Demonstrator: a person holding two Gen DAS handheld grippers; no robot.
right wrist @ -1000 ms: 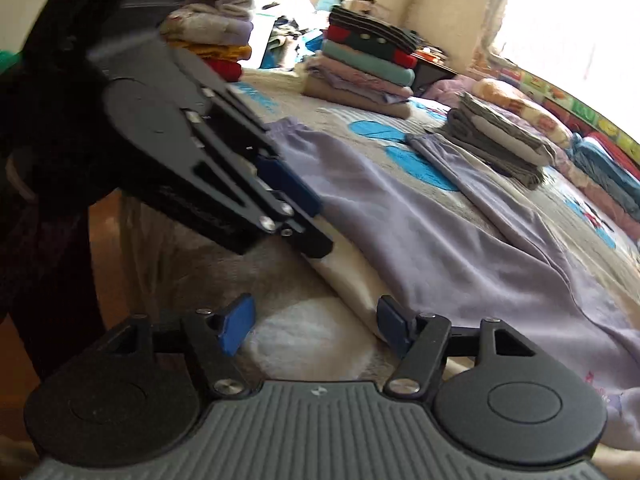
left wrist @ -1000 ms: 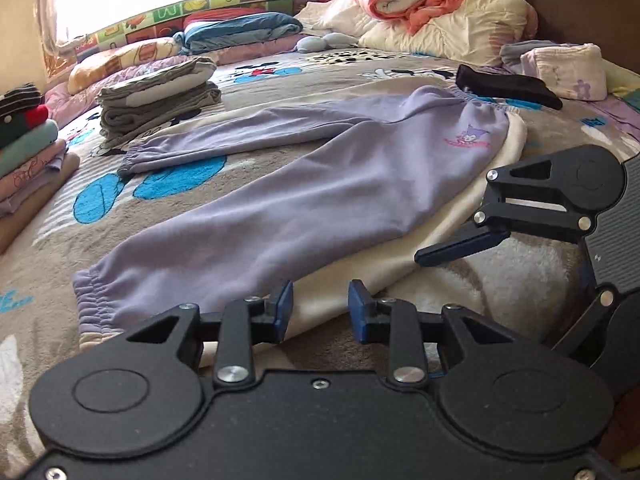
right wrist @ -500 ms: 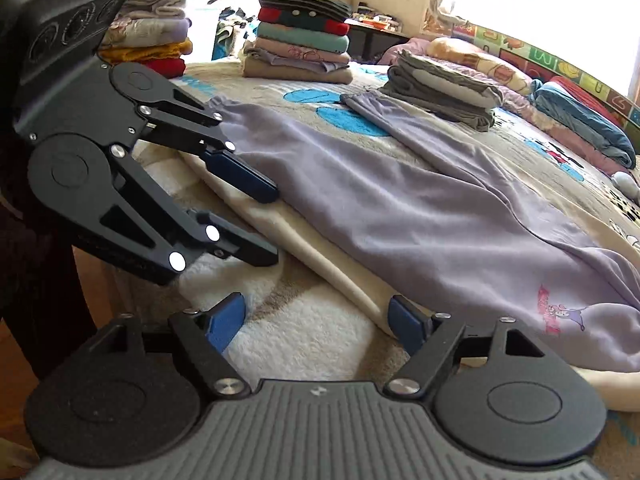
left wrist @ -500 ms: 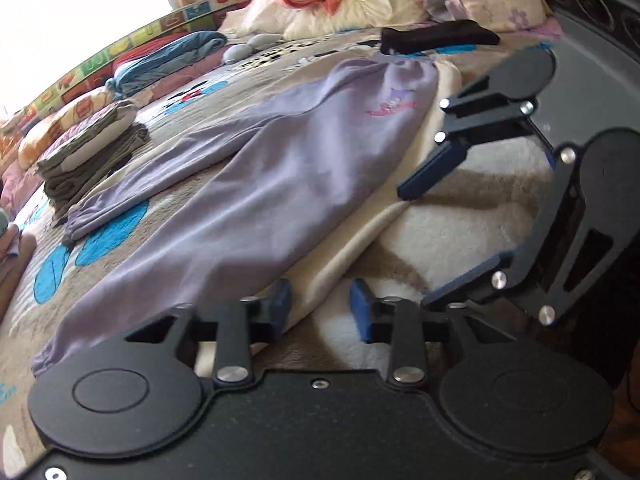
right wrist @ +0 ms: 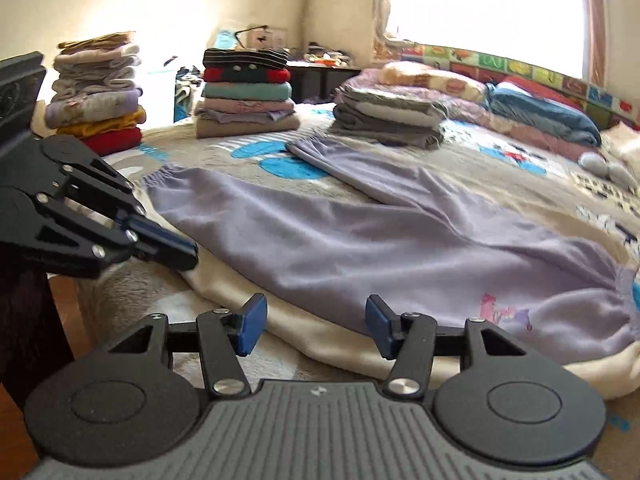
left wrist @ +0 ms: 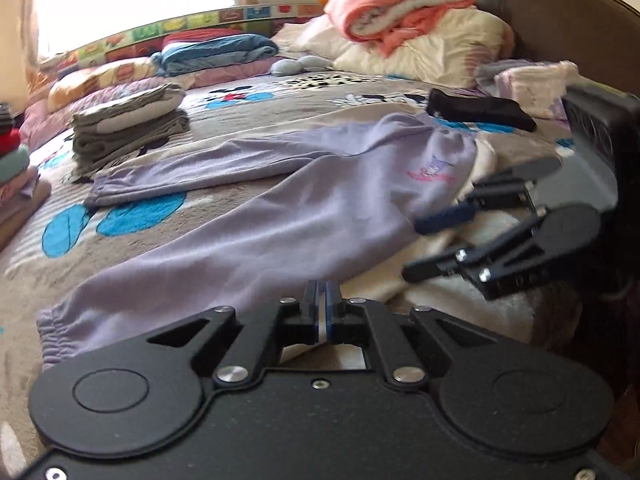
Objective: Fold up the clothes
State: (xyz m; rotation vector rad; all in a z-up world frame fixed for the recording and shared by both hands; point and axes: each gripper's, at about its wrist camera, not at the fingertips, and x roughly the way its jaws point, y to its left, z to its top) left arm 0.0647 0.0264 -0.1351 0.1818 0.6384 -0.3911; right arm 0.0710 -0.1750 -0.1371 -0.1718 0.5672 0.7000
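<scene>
We have the left gripper [left wrist: 322,304] low at the near edge of the pants [left wrist: 280,216], its fingers pressed together; whether they pinch fabric or only the cream blanket [right wrist: 320,332] edge we cannot tell. The right gripper [right wrist: 312,322] has its fingers apart and closing, nothing between them (the cream edge lies just ahead). To fold well, we judge each gripper should take only the purple cloth, not the blanket under it, and lift evenly. The pants lie flat on the bed [left wrist: 132,264]: in the left view the long axis runs from cuffs at lower left to waistband at right centre, legs splayed.
</scene>
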